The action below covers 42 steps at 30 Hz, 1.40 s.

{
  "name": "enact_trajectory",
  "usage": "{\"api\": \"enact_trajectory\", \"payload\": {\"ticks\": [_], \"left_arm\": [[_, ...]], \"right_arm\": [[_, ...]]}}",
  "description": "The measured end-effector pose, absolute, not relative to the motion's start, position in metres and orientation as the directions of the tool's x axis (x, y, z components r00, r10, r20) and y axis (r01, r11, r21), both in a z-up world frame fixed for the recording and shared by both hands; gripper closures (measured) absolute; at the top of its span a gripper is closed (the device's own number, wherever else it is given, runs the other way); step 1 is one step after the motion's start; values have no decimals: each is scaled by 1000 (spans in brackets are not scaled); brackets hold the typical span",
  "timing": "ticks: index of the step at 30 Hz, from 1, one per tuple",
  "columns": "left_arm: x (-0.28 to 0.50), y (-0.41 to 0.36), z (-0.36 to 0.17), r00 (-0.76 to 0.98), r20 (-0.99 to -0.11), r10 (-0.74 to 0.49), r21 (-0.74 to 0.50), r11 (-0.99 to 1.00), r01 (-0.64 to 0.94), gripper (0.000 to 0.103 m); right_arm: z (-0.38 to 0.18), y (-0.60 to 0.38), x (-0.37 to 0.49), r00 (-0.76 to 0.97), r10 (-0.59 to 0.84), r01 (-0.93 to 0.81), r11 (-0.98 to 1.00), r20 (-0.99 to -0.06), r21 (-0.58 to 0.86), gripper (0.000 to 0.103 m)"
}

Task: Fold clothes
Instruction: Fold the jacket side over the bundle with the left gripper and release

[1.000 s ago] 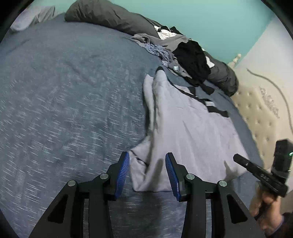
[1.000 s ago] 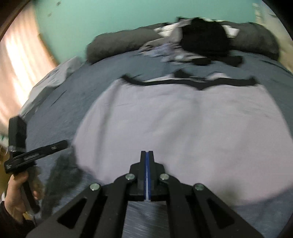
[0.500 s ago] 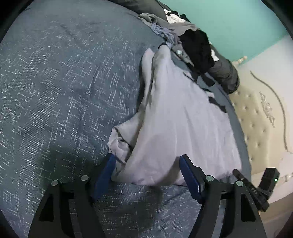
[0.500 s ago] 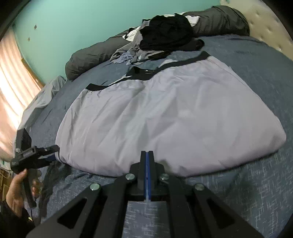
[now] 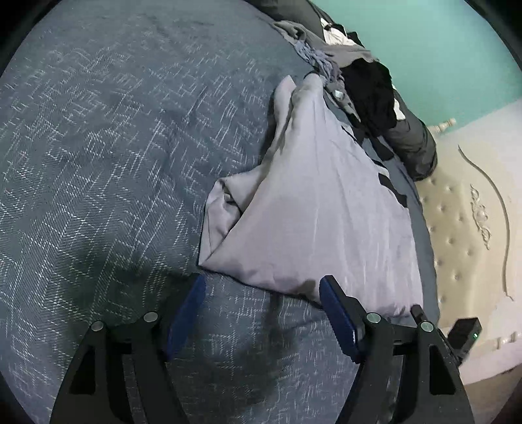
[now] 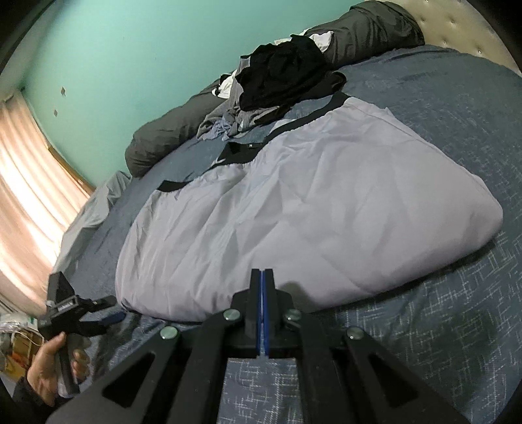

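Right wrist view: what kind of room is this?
Most likely a bedroom. A bed with a blue-grey woven bedspread fills the frame, dark grey pillows lie against a cream tufted headboard, and a pile of loose black and grey clothes sits beyond the spread-out pale lilac garment.

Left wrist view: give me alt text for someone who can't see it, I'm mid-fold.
A pale grey garment lies spread on a blue-grey patterned bedspread, its near corner just ahead of the open left gripper, whose fingers hold nothing. A pile of dark clothes sits beyond it near a teal wall.
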State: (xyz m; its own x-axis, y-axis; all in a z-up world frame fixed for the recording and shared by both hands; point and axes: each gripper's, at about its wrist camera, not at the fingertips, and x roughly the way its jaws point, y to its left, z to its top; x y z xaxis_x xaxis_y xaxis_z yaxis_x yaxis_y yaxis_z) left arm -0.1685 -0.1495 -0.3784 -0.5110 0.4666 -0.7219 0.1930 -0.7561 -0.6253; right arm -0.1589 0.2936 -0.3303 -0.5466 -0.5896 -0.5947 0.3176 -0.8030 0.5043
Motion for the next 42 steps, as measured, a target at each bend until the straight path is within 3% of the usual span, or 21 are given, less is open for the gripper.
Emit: {"api": "enact_trajectory", "payload": {"ticks": [9, 11, 16, 19, 25, 33, 37, 42], "left_arm": [[-182, -145, -389, -581, -693, 427, -666, -687, 289, 28], [-186, -143, -388, -596, -694, 405, -655, -699, 287, 37], [-194, -138, -383, -617, -679, 398, -655, -709, 263, 79], [-193, -132, -371, -633, -671, 386, -644, -727, 239, 87], [-194, -108, -321, -683, -603, 411, -648, -752, 120, 92], [-237, -4, -240, -677, -502, 538, -634, -762, -136, 94], [-256, 84, -228, -604, -507, 614, -600, -755, -263, 95], [-277, 206, -270, -420, -624, 659, -538, -752, -381, 93]], "right_arm": [[-324, 314, -159, -581, -607, 297, -778, -542, 553, 102], [-323, 317, -160, -583, -609, 298, -776, -537, 556, 102], [-327, 323, -161, -590, -603, 285, -778, -537, 560, 102], [-329, 329, -163, -594, -599, 269, -777, -537, 569, 102], [-330, 337, -161, -600, -596, 257, -776, -535, 576, 102], [-329, 357, -160, -623, -584, 220, -770, -521, 599, 102], [-330, 373, -162, -630, -583, 189, -756, -513, 627, 102], [-329, 397, -164, -652, -564, 153, -753, -507, 640, 102]]}}
